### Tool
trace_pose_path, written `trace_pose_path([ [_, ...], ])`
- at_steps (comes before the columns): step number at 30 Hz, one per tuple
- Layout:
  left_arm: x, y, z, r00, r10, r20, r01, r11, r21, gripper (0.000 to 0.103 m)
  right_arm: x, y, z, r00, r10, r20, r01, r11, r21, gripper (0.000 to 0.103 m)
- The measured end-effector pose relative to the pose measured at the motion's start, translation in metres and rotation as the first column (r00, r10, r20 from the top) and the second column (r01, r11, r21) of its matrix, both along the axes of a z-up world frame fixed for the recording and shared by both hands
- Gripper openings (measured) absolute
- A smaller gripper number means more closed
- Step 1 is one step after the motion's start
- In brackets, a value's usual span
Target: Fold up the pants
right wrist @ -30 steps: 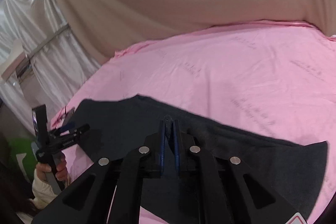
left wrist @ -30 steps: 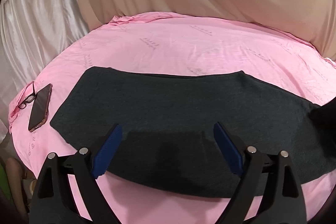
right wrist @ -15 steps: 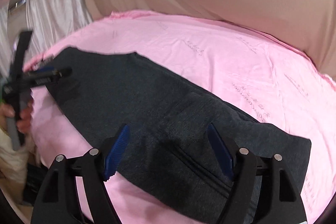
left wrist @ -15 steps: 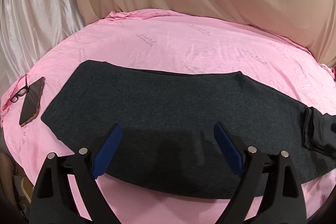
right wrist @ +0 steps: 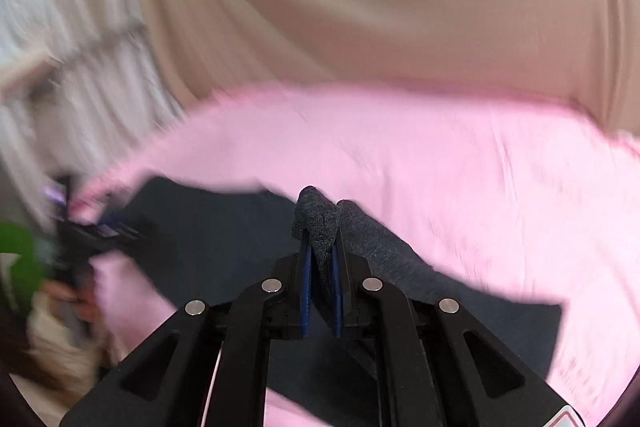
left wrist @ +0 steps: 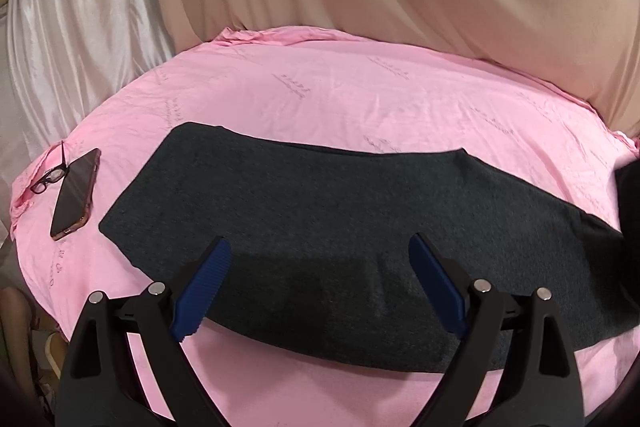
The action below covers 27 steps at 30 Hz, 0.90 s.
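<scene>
charcoal pants (left wrist: 344, 227): flat along pink sheet (left wrist: 360, 95), right end lifted.
right gripper (right wrist: 320, 267): jaws just closed, pinching bunched fabric.
left gripper (left wrist: 316, 279): spread wide above near edge, touching nothing.
advice: carry right end leftward, low, edges aligned.

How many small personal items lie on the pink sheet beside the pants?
2. A phone lies left of the pants, and glasses lie against the phone's left side at the sheet's edge. More could be hidden outside the view.
</scene>
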<state>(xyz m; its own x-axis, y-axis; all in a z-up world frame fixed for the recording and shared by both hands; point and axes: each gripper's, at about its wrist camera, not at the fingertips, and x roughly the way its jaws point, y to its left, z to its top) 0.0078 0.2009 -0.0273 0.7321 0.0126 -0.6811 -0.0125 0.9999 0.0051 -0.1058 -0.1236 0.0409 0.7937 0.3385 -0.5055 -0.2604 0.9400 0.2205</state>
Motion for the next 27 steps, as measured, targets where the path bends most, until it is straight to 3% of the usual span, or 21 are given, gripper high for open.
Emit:
trace_pose_path([
  [3, 0.004, 0.0, -0.002, 1.0, 0.008, -0.01, -0.008, 1.0, -0.007, 0.088, 0.017, 0.035, -0.042, 0.981, 0.135, -0.137, -0.137, 0.991, -0.006, 0.014],
  [4, 0.005, -0.001, -0.004, 1.0, 0.008, -0.017, -0.008, 1.0, -0.007, 0.088, 0.025, 0.049, -0.07, 0.963, 0.147, -0.224, -0.161, 0.986, -0.042, 0.023],
  [6, 0.006, -0.004, -0.005, 1.0, 0.003, -0.028, -0.003, 1.0, -0.003, 0.088, 0.031, 0.061, -0.118, 0.919, 0.106, -0.38, -0.16, 0.981, -0.114, 0.026],
  [9, 0.001, -0.004, -0.005, 1.0, -0.005, -0.029, 0.006, 1.0, 0.025, 0.089, 0.001, 0.024, -0.089, 0.954, 0.069, -0.293, -0.074, 0.997, -0.008, 0.031],
  [11, 0.001, -0.003, -0.008, 1.0, 0.0, -0.031, 0.002, 0.999, 0.041, 0.09, -0.028, -0.019, -0.055, 0.977, -0.063, -0.204, 0.066, 0.998, 0.009, 0.057],
  [13, 0.004, -0.001, -0.011, 0.999, 0.007, -0.045, -0.005, 0.999, 0.037, 0.09, -0.055, -0.056, -0.039, 0.969, -0.188, -0.158, 0.192, 0.981, 0.011, 0.068],
  [16, 0.009, -0.006, -0.015, 0.998, 0.01, -0.06, -0.008, 1.0, 0.024, 0.09, -0.083, -0.124, -0.05, 0.907, -0.339, -0.25, 0.362, 0.931, 0.049, 0.068],
  [20, 0.012, -0.021, -0.015, 0.997, -0.014, -0.074, 0.015, 1.0, 0.011, 0.09, -0.087, -0.164, -0.086, 0.851, -0.374, -0.369, 0.438, 0.893, 0.106, 0.069],
  [22, 0.011, -0.03, -0.014, 0.996, -0.033, -0.082, 0.033, 0.999, 0.004, 0.09, -0.086, -0.161, -0.099, 0.856, -0.335, -0.395, 0.424, 0.891, 0.162, 0.068],
  [24, 0.009, -0.037, -0.011, 0.996, -0.036, -0.081, 0.037, 0.999, 0.012, 0.09, -0.085, -0.152, -0.107, 0.88, -0.267, -0.392, 0.371, 0.903, 0.218, 0.061],
  [27, 0.005, -0.044, -0.008, 0.996, -0.028, -0.08, 0.03, 0.999, 0.032, 0.09, -0.086, -0.137, -0.112, 0.894, -0.259, -0.366, 0.342, 0.922, 0.182, 0.033],
])
